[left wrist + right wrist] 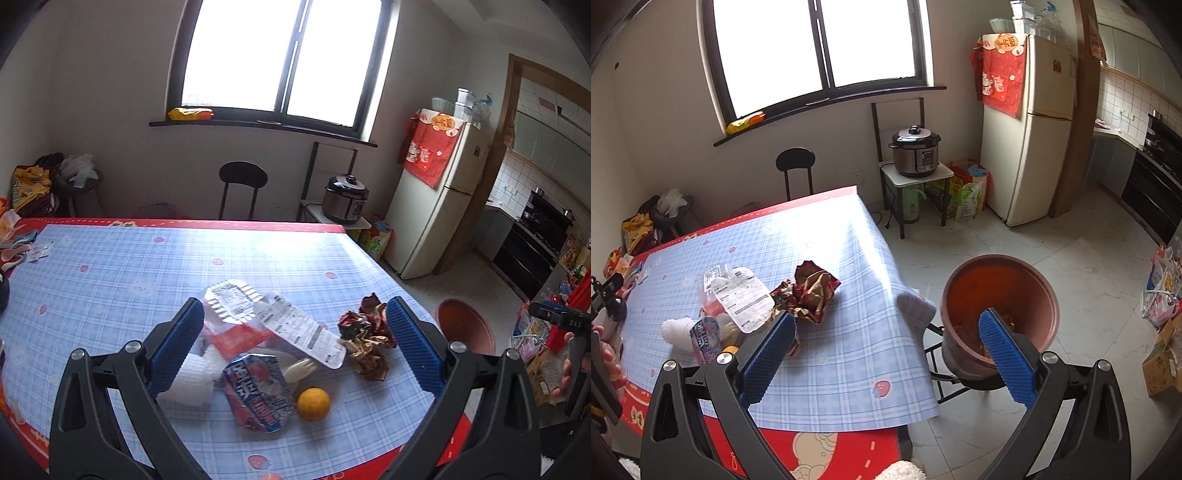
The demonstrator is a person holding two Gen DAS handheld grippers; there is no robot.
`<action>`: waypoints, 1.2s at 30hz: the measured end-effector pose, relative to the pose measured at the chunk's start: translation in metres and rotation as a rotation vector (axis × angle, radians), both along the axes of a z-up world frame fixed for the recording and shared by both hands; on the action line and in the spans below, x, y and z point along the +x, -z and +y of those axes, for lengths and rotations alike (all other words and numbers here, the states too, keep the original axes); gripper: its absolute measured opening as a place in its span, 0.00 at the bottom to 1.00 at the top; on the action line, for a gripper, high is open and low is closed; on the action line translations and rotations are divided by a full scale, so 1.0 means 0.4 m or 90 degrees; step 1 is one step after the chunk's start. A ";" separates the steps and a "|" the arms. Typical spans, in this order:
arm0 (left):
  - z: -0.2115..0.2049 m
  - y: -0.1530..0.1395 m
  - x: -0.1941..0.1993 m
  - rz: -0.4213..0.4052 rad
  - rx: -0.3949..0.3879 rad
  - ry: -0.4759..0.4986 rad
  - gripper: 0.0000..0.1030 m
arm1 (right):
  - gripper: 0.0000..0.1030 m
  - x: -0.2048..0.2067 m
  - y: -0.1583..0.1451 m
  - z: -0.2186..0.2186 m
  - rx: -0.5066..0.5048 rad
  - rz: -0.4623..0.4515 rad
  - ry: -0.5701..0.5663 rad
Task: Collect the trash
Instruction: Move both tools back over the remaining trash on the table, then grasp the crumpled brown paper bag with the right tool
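1. The left gripper (295,347) hangs over the near part of the table (110,266), its blue fingers (177,347) spread wide with nothing between them.
2. Under it lies a heap of trash on the checked cloth: a white plastic tray (192,380), a blue and red snack packet (258,391), a foil lid (232,301) and a long printed wrapper (303,332) (a plastic fork (299,369) pokes out beneath it).
3. An orange (313,403) sits just beside the packet.
4. A crumpled brown-red wrapper (365,339) lies near the table's right edge, apart from the heap.
5. The right gripper (886,350) is also wide open and holds nothing, straddling the table corner.
6. A terracotta bin (997,295) stands on the floor just off that corner, some scraps inside.
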State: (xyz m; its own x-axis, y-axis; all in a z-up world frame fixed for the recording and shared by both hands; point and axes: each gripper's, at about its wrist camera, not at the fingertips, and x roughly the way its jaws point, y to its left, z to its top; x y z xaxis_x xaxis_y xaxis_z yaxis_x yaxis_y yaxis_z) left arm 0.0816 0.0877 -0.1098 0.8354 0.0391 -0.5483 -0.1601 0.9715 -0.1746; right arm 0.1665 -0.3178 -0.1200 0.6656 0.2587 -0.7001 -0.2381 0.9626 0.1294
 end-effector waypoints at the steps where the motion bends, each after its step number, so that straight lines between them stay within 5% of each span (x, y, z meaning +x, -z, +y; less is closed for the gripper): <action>1: 0.025 0.010 -0.012 0.004 0.001 -0.011 0.95 | 0.95 0.003 0.010 0.025 0.004 0.005 -0.012; 14: 0.260 0.150 -0.110 0.055 -0.058 -0.123 0.94 | 0.92 0.142 0.249 0.358 0.068 0.138 -0.136; 16: 0.284 0.174 -0.119 0.067 -0.068 -0.135 0.94 | 0.81 0.165 0.303 0.395 0.076 0.175 -0.129; 26: 0.347 0.247 -0.151 0.107 -0.098 -0.146 0.94 | 0.77 0.257 0.464 0.448 0.147 0.282 0.008; 30: 0.349 0.268 -0.148 0.123 -0.124 -0.133 0.94 | 0.51 0.262 0.497 0.452 0.160 0.306 0.033; 36: 0.338 0.294 -0.138 0.141 -0.141 -0.124 0.94 | 0.32 0.238 0.481 0.435 0.188 0.292 0.019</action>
State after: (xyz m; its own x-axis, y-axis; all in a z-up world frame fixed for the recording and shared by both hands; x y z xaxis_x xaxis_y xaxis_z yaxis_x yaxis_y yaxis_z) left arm 0.0265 0.2227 -0.2276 0.6838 0.0461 -0.7282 -0.3964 0.8614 -0.3177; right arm 0.2619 -0.1438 -0.3126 0.3191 0.4741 -0.8206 -0.0659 0.8749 0.4799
